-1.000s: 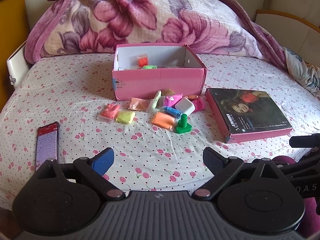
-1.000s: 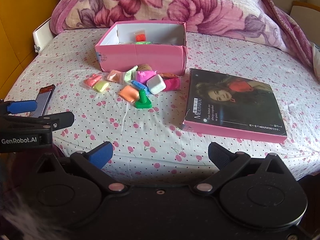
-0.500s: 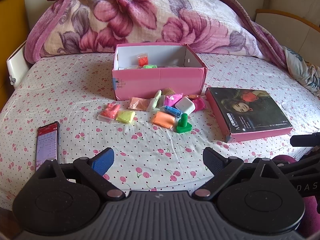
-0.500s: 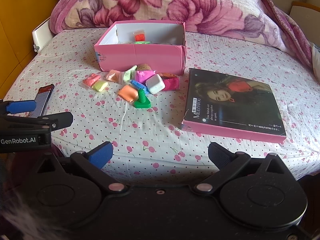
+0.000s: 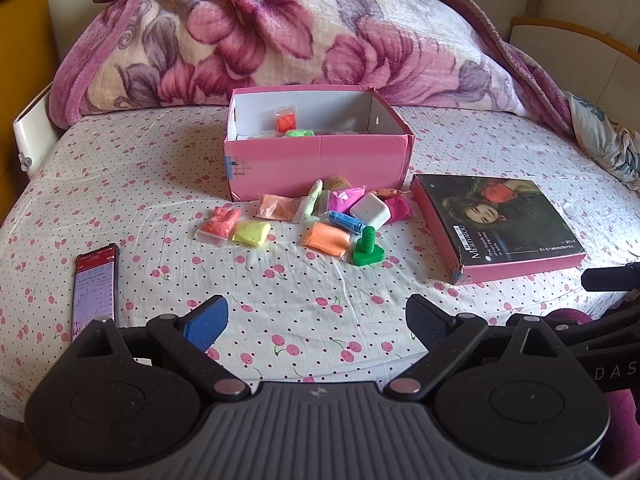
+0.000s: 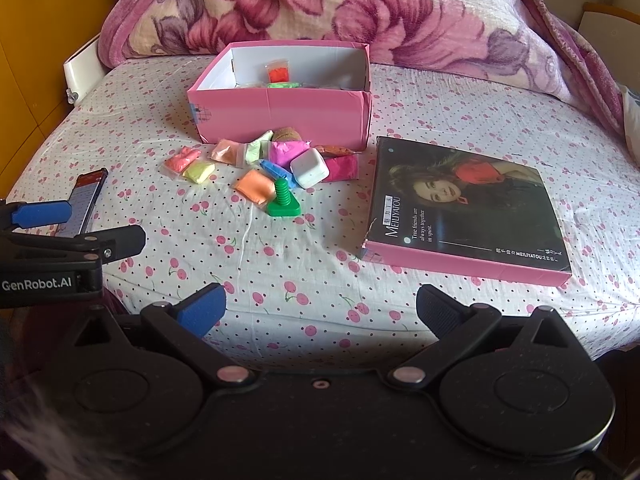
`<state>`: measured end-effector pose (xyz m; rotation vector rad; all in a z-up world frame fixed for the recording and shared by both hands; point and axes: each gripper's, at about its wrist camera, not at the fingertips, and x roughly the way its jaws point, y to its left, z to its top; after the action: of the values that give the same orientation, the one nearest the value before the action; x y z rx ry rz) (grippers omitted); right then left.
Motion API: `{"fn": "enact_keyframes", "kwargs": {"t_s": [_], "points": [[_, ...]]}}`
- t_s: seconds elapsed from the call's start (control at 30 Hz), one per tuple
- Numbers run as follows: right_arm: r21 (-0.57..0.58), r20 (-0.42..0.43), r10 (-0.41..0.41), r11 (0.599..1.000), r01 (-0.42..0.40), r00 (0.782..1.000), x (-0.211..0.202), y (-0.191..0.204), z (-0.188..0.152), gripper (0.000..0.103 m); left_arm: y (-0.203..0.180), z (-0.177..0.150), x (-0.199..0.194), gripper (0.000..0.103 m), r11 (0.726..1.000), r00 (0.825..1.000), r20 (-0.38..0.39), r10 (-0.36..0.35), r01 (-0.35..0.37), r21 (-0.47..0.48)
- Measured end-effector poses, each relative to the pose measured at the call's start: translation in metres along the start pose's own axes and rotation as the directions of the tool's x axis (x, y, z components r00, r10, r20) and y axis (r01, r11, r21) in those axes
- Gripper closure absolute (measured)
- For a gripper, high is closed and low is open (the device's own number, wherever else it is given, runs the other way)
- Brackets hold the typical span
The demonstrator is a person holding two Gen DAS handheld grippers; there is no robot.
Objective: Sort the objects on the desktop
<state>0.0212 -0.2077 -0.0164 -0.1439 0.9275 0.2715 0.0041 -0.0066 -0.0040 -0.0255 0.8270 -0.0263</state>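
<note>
An open pink box (image 5: 320,164) (image 6: 280,120) stands mid-bed with an orange and a green clay bag inside. In front of it lie several coloured clay bags, among them an orange one (image 5: 326,238) (image 6: 254,186) and a yellow one (image 5: 250,233), plus a white square case (image 5: 370,210) (image 6: 312,167) and a green toy bolt (image 5: 367,248) (image 6: 283,200). My left gripper (image 5: 316,318) is open and empty, low near the bed's front edge. My right gripper (image 6: 320,306) is open and empty, likewise short of the pile.
The box lid with a woman's picture (image 5: 500,226) (image 6: 464,204) lies right of the pile. A phone (image 5: 96,284) (image 6: 86,200) lies at the left. A flowered blanket (image 5: 260,40) is heaped behind the box. The left gripper shows in the right wrist view (image 6: 76,226).
Both grippers have crept slightly forward toward the pile. Nothing on the bed has moved.
</note>
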Motion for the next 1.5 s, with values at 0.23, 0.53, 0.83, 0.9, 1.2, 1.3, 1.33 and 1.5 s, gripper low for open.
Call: {"fn": "enact_keyframes", "kwargs": {"t_s": [0.23, 0.53, 0.83, 0.9, 1.2, 1.3, 1.33, 1.5], "points": [[-0.001, -0.001, 0.0, 1.0, 0.0, 1.0, 0.003, 0.003, -0.001, 0.001, -0.001, 0.0, 0.0, 0.007, 1.0, 1.0, 0.0, 0.0, 0.0, 0.001], [-0.002, -0.001, 0.004, 1.0, -0.004, 1.0, 0.003, 0.002, -0.001, 0.001, 0.0, 0.001, 0.0, 0.007, 1.0, 1.0, 0.002, -0.002, 0.002, 0.002], [0.011, 0.008, 0.042, 0.999, -0.042, 0.999, 0.009, -0.001, -0.003, 0.001, 0.004, -0.001, 0.006, 0.007, 1.0, 1.0, -0.002, -0.016, 0.016, -0.01], [0.027, 0.014, 0.064, 0.998, -0.065, 0.998, 0.012, -0.006, -0.004, 0.001, 0.008, -0.002, 0.011, 0.007, 1.0, 1.0, -0.013, -0.019, 0.019, -0.02], [0.052, 0.015, 0.115, 0.992, -0.115, 0.993, 0.053, -0.02, 0.006, 0.001, 0.043, -0.002, 0.046, 0.007, 0.996, 0.999, -0.049, -0.017, 0.013, -0.087], [0.019, 0.04, 0.138, 0.99, -0.139, 0.99, 0.067, -0.016, 0.015, 0.001, 0.053, 0.001, 0.06, 0.007, 0.995, 0.999, -0.04, 0.008, -0.012, -0.096], [0.008, 0.048, 0.146, 0.989, -0.147, 0.988, 0.072, -0.015, 0.017, 0.001, 0.056, 0.002, 0.064, 0.007, 0.995, 0.999, -0.035, 0.008, -0.012, -0.103], [-0.042, 0.065, 0.2, 0.979, -0.198, 0.978, 0.096, -0.009, 0.029, 0.001, 0.073, 0.01, 0.087, 0.007, 0.996, 1.0, -0.001, 0.012, -0.012, -0.09]]}}
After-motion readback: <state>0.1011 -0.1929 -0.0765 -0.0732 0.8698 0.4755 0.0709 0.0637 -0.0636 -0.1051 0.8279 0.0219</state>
